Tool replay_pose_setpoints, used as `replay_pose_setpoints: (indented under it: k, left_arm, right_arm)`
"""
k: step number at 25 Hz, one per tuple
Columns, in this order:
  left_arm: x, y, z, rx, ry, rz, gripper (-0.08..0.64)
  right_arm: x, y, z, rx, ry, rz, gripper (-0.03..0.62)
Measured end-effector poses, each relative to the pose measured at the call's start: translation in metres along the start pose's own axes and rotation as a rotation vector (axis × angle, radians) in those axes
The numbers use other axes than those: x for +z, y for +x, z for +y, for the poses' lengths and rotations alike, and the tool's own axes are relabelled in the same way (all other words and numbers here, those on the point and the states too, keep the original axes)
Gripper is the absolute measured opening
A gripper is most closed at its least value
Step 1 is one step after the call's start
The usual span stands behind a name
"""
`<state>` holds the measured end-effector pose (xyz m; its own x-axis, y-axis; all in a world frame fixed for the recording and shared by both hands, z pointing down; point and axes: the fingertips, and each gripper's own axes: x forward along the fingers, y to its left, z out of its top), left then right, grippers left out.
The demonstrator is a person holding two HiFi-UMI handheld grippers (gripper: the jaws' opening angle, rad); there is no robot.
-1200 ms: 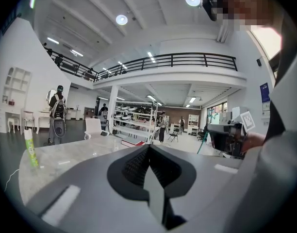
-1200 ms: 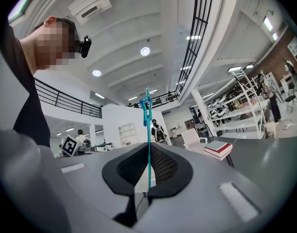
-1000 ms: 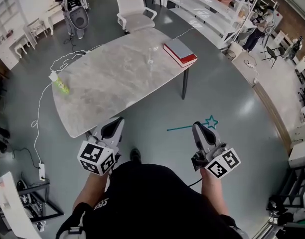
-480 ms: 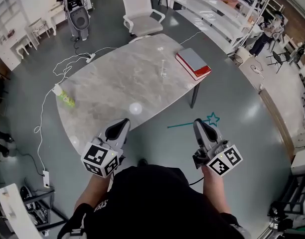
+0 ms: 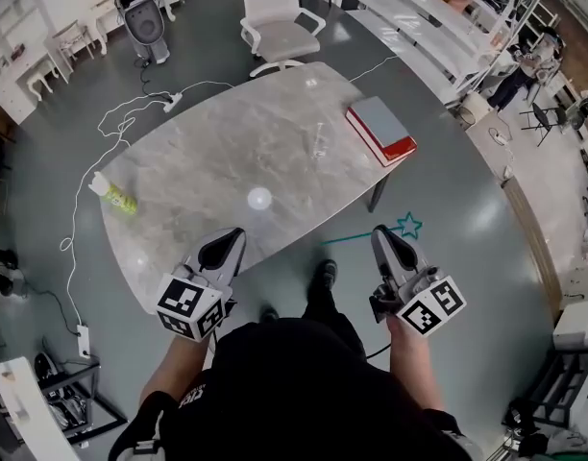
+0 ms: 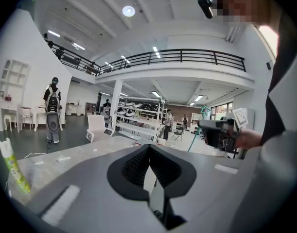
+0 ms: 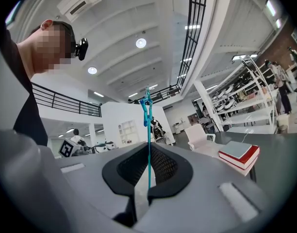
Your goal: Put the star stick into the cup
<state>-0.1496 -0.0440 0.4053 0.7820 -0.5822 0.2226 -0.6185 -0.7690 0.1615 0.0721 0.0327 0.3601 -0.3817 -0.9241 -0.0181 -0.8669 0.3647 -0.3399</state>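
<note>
Star stick, thin and teal, looks light and bendy, and my right gripper is squeezed shut on it near the star, just off the near edge of the grey marble table.

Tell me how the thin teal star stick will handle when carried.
Probably light: the thin teal star stick is slender. Likely stiff: straight, no droop, in the jaws of the right gripper. May pivot in that narrow pinch.

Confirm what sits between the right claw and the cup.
Head view: beyond the right claw, only the star stick it grips, a strip of floor, then bare table up to the cup.
</note>
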Motion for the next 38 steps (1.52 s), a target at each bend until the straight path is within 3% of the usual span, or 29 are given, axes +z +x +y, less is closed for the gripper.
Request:
replay_pose_setpoints:
  k: [15,23,29,34,38]
  left_arm:
    - [0.061,0.158,0.025,0.152,-0.021,-0.034,0.003]
    - [0.063,0.204,0.037,0.232,-0.065,-0.040,0.003]
    - [0.067,0.220,0.045,0.255,-0.074,-0.022,0.003]
    - [0.069,0.211,0.070,0.272,-0.089,-0.037,0.003]
    - [0.066,0.204,0.087,0.239,-0.083,-0.040,0.003]
  right_arm:
    - [0.061,0.111,-0.153,0.188,-0.002,0.051,0.025]
    - [0.054,0.143,-0.203,0.260,0.035,0.107,0.025]
    - [0.047,0.168,-0.225,0.275,0.050,0.155,0.025]
    - [0.040,0.201,-0.213,0.283,0.019,0.185,0.025]
    - [0.042,0.220,-0.199,0.272,-0.007,0.186,0.025]
